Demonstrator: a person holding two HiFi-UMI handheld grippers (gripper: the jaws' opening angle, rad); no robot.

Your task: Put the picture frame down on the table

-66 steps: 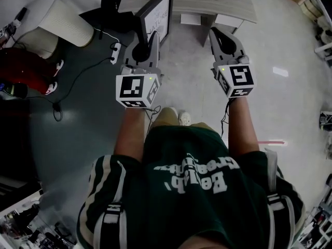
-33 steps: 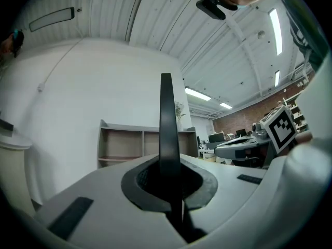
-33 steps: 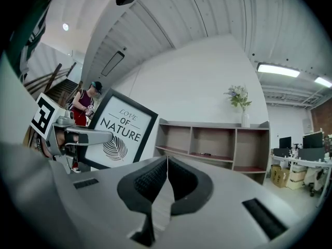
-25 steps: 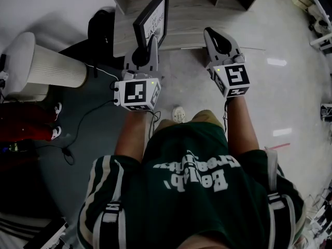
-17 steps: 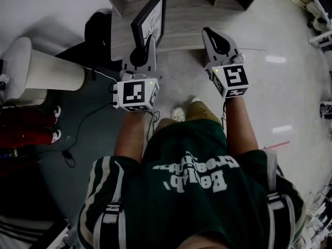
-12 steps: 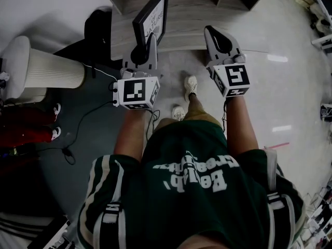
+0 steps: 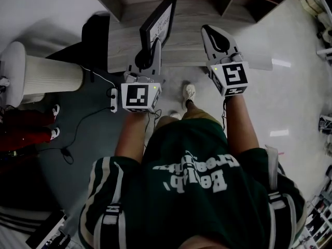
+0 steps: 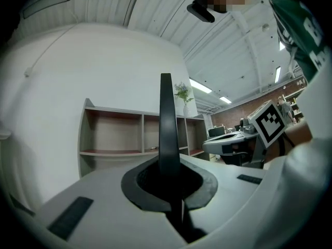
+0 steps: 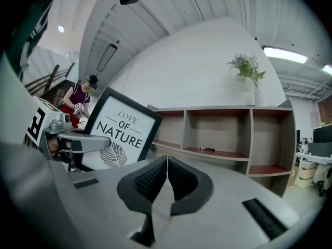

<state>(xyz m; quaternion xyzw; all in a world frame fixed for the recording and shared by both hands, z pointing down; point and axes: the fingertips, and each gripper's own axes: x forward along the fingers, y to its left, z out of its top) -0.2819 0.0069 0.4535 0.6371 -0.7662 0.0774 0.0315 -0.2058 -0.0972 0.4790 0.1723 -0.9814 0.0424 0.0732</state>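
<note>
The black picture frame, with a white "Love of Nature" print, stands upright over the grey wooden table. My left gripper is shut on its lower edge. In the left gripper view the frame shows edge-on, rising from between the jaws of that gripper. My right gripper hovers over the table to the frame's right, shut and holding nothing. The right gripper view shows its pads meeting at the tips, with the frame off to the left.
An open shelf unit rises behind the table, with a vase of flowers on top. A white ribbed cylinder, a black object and a power strip with cables sit on the floor at left. A person stands far left.
The person has stepped toward the table. Both grippers and the frame, earlier over the floor before the table's front edge, are now above the tabletop. The grip on the frame is unchanged.
</note>
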